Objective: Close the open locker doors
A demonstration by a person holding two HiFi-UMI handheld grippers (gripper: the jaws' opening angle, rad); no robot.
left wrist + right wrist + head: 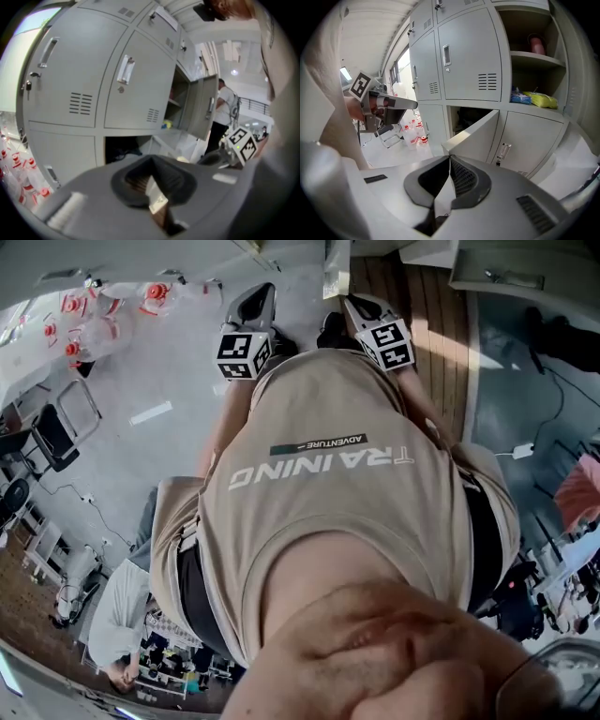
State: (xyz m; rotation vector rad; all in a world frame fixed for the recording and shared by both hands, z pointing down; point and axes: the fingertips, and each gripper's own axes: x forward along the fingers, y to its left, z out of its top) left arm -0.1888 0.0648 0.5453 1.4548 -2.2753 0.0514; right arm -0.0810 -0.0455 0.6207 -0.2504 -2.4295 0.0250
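A beige shirt [328, 484] fills the foreground of the head view. Ahead of it, the left hand-held gripper [151, 161] and the right hand-held gripper [450, 158] are each held with jaws pressed together, nothing between them. Beyond the right jaws, a lower locker door [476, 133] is swung open. Above it, an upper locker door [204, 110] stands ajar.

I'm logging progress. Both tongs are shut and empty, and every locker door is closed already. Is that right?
Not every door is closed: the right gripper view shows a lower door swung open and an upper compartment standing open. The left tongs and right tongs are shut and empty.
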